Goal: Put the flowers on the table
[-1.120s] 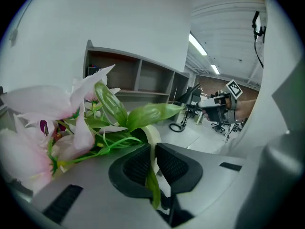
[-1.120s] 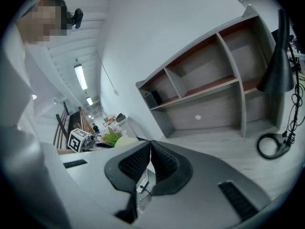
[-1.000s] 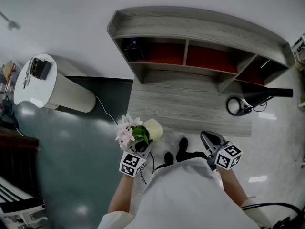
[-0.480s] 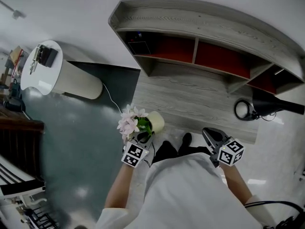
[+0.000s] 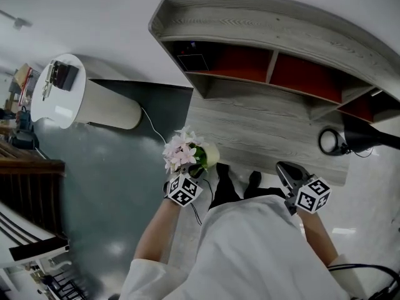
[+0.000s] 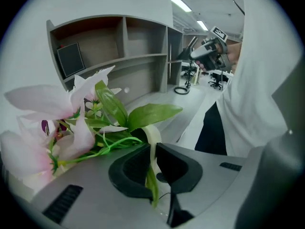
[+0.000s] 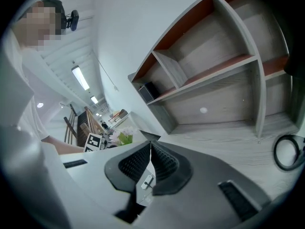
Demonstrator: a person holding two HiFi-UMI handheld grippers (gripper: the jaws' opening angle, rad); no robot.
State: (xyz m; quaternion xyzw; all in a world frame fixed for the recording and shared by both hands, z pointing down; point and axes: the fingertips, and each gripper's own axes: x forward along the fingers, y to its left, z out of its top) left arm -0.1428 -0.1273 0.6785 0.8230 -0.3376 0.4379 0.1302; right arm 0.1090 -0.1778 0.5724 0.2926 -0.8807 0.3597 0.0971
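Note:
Pink and white flowers (image 5: pixel 180 151) with green leaves stand in a small cream pot (image 5: pixel 210 154). My left gripper (image 5: pixel 195 171) is shut on the pot's rim and holds it in the air by the near left corner of the wood-grain table (image 5: pixel 262 127). In the left gripper view the pale rim (image 6: pixel 151 142) is pinched between the jaws, with the blooms (image 6: pixel 52 123) spreading to the left. My right gripper (image 5: pixel 285 168) hangs in front of the table's near edge, shut and empty; its pads (image 7: pixel 159 159) meet with nothing between them.
A curved shelf unit (image 5: pixel 275 36) with red-backed compartments rises at the table's back. A black lamp with a ring of cable (image 5: pixel 331 141) sits at the table's right. A white round stand (image 5: pixel 59 89) is on the dark floor at left. The person's black shoes (image 5: pixel 225 183) are below.
The left gripper has carried the pot of flowers a little up and to the right, closer to the table's corner. The right gripper has stayed shut and has kept its place.

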